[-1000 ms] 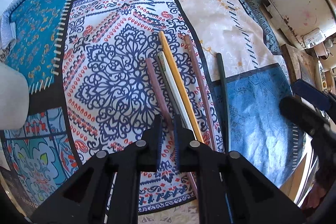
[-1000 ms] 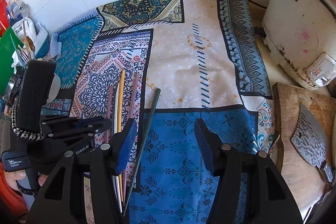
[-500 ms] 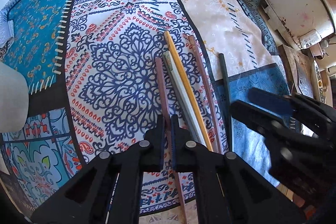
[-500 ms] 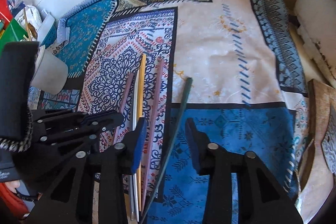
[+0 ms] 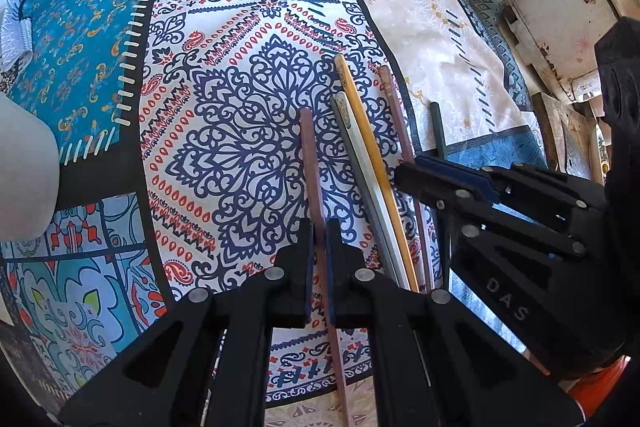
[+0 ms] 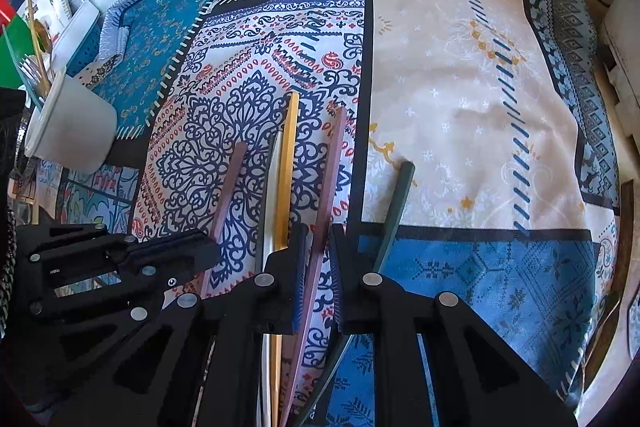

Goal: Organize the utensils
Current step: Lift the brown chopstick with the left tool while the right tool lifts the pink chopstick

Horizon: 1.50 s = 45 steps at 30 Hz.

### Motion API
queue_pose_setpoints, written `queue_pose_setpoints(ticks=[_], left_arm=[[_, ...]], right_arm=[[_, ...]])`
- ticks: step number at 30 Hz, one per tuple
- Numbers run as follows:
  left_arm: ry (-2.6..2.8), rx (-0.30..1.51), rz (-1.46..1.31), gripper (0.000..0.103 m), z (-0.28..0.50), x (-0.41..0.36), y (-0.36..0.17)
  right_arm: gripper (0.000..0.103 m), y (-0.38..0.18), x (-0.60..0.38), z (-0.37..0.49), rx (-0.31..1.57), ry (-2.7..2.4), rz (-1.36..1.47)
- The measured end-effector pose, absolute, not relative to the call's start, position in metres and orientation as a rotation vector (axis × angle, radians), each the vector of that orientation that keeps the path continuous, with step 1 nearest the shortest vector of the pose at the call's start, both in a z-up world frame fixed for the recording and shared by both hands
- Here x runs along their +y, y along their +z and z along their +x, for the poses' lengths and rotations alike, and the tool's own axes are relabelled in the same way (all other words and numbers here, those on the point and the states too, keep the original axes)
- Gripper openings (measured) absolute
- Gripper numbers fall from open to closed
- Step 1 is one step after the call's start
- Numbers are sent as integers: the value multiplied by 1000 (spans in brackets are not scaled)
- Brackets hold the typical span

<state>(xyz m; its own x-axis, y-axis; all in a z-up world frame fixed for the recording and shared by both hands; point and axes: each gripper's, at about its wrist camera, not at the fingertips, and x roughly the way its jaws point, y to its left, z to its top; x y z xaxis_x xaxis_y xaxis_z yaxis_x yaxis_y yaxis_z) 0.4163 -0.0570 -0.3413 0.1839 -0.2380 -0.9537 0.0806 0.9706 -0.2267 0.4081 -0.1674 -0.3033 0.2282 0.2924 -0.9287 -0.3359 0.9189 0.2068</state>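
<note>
The patterned cloth [image 6: 460,99] runs past every frame edge. At nine o'clock the white holder [image 6: 72,131] is cropped. The left gripper [image 5: 318,263] pinches one mauve chopstick [image 5: 310,163]; the right gripper [image 6: 320,267] pinches another mauve chopstick [image 6: 332,163], whose lower end is hidden.

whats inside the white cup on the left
In the right wrist view the white cup holds a few upright utensil handles, one wooden and one greenish. Their lower ends and the cup's bottom are hidden by its wall, so an exact count is not possible.
</note>
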Motion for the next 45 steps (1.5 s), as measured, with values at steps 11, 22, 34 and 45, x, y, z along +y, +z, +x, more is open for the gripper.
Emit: queue_pose_setpoints(ticks=[11, 22, 34, 45], left_arm=[[-214, 1377, -98, 5, 428, -75, -347], [-217, 1373, -6, 5, 441, -101, -349], [-217, 1331, -38, 4, 440, -90, -335], [-227, 1161, -41, 3, 413, -74, -279]], right_arm=[[7, -284, -189, 409, 1211, 408, 44], [7, -248, -220, 391, 1106, 383, 123], [7, -218, -237, 378, 1021, 342, 146], [7, -189, -230, 368, 935, 321, 128]])
